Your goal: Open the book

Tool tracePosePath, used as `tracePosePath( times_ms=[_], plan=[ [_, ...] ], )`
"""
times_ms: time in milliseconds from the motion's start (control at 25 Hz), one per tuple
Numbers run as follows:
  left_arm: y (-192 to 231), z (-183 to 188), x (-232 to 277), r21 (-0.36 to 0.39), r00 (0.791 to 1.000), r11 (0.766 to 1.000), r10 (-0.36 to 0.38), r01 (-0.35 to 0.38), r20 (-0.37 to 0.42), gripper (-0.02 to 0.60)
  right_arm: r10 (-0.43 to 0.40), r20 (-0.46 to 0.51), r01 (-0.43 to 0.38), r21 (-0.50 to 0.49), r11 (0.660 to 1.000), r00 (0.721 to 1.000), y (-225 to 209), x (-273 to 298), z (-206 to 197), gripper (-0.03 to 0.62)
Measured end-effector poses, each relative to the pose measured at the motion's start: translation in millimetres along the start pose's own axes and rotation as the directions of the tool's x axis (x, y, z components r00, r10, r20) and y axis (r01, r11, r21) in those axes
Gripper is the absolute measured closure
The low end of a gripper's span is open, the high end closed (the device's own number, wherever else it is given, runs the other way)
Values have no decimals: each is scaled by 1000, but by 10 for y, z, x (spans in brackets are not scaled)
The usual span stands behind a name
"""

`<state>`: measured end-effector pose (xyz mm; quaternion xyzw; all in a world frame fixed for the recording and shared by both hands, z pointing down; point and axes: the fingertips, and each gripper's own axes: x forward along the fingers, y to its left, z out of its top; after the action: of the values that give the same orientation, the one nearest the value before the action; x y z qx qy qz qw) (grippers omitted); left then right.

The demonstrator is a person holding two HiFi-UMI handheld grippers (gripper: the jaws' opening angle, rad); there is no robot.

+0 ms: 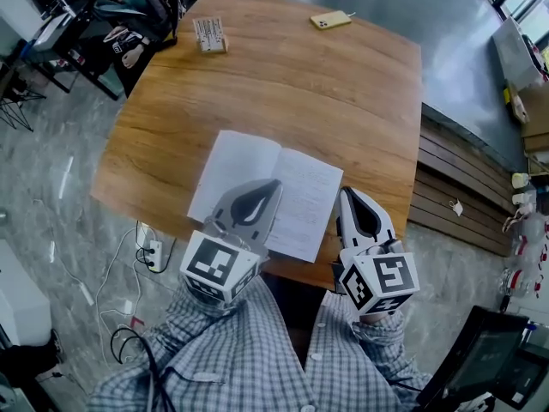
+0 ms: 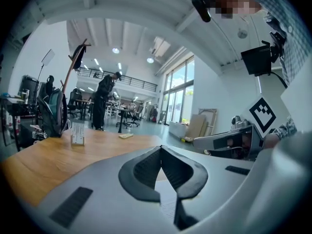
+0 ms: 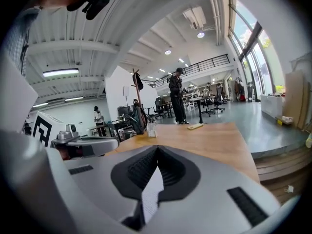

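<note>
The book [image 1: 268, 192] lies open on the wooden table [image 1: 283, 84] near its front edge, white pages up. Both grippers hang above that edge, apart from the book. My left gripper [image 1: 274, 182] is shut and holds nothing, its tips over the book's middle. My right gripper [image 1: 347, 190] is also shut and empty, just past the book's right edge. In the left gripper view the jaws [image 2: 161, 148] meet at the tip, with a strip of page [image 2: 168, 201] showing below. The right gripper view shows the same: closed jaws [image 3: 157, 148] and page [image 3: 151, 199] beneath.
A small card holder [image 1: 210, 35] and a yellow phone [image 1: 330, 20] sit at the table's far side. A chair with a bag [image 1: 137, 7] stands at the far left corner. A power strip and cables [image 1: 154, 251] lie on the floor. Wooden steps [image 1: 455, 187] run along the right.
</note>
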<state>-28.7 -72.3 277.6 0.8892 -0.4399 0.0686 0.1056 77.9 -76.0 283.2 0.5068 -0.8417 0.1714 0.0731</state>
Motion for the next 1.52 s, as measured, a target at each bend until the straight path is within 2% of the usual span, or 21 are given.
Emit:
tracePosePath(
  times_ms=[200,400,560,720,1520],
  plan=[
    [-150,264,-30,52,998,998,-27,24,62,572,8,50,-6,-27,1000,999,75,-101,126,574],
    [-206,373,-57,89,994,995,-43,34,101,572,42,120,-33,-75,997,992,175,-126,252,574],
    [-295,468,-59,134,987,991,-47,26,156,572,64,201,-41,-117,992,978,229,-216,368,574],
    [-342,467,-64,162,985,986,-62,35,161,572,75,258,-36,-152,988,963,295,-263,443,574],
    [-368,396,-49,157,989,986,-71,51,131,572,77,243,-40,-154,987,967,324,-271,392,574]
  ],
)
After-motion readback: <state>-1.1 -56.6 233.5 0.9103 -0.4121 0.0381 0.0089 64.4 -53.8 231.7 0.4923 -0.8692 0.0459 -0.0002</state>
